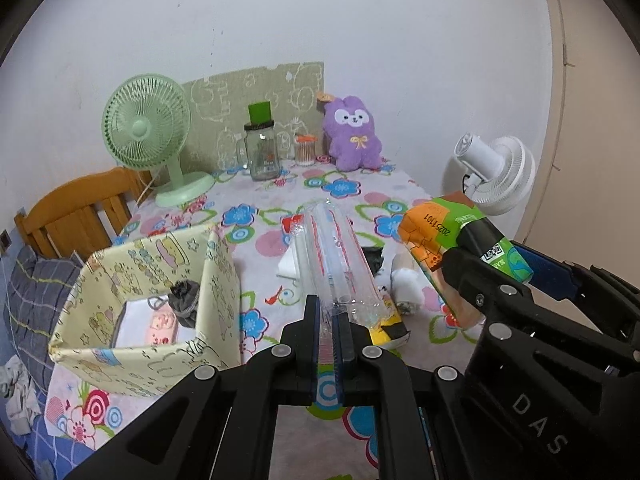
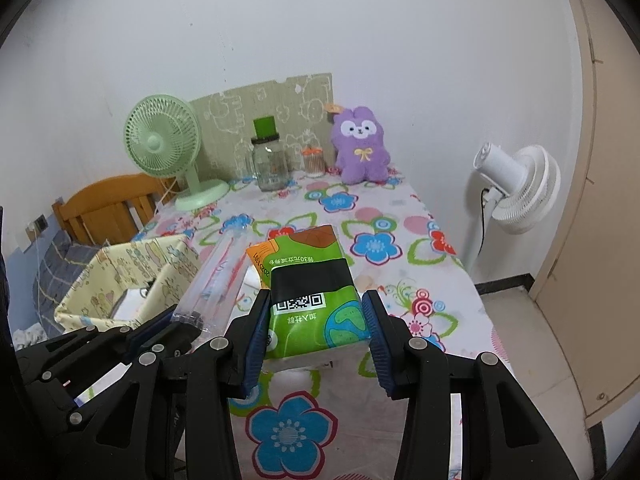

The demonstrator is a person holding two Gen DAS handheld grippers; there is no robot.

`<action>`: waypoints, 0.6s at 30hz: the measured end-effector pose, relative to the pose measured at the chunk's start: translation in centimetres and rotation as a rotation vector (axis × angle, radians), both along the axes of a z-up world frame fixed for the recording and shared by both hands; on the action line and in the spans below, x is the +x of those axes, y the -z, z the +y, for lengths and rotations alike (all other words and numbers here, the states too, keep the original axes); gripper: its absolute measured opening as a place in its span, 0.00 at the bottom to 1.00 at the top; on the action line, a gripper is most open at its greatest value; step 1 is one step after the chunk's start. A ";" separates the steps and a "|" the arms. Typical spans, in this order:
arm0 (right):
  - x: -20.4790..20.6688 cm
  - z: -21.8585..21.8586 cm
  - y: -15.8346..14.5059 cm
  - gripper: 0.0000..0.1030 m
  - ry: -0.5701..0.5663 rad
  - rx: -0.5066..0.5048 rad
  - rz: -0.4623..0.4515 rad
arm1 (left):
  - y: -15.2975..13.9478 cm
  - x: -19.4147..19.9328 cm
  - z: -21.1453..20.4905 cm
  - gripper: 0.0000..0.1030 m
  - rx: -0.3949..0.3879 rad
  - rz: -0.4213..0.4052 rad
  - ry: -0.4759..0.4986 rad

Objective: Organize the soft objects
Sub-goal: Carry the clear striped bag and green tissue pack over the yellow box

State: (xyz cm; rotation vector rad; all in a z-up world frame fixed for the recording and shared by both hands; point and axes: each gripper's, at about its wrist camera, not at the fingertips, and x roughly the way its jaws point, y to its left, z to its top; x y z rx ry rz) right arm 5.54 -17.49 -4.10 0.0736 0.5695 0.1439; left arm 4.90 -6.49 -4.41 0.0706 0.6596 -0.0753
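My left gripper (image 1: pixel 329 322) is shut on the flat end of a clear plastic packet (image 1: pixel 340 264) with red print, held in the air over the table. The packet (image 2: pixel 218 276) also shows at the left of the right wrist view. My right gripper (image 2: pixel 316 332) is shut on a green and orange tissue pack (image 2: pixel 312 292), its pads pressing both sides; the same pack (image 1: pixel 452 248) appears at the right of the left wrist view. A yellow cartoon-print fabric box (image 1: pixel 156 308) stands open at the left with a dark sock (image 1: pixel 184 300) and a white pack inside.
On the flowered tablecloth (image 2: pixel 360 208) lie a white fluffy thing (image 1: pixel 408 286), a dark item and a yellow-black packet. At the back stand a green fan (image 1: pixel 148 132), a glass jar (image 1: pixel 262 152), a swab pot and a purple plush (image 1: pixel 352 136). A white fan (image 2: pixel 516 188) stands right.
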 end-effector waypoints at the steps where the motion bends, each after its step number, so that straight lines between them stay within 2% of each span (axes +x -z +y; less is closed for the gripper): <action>1: -0.2 0.1 -0.2 0.47 0.000 0.000 -0.005 | -0.3 -0.2 0.0 0.02 0.002 -0.009 0.002; 18: -0.8 2.3 -3.2 0.47 -0.012 -0.012 -0.022 | -3.2 -0.8 1.0 0.02 0.040 -0.048 0.007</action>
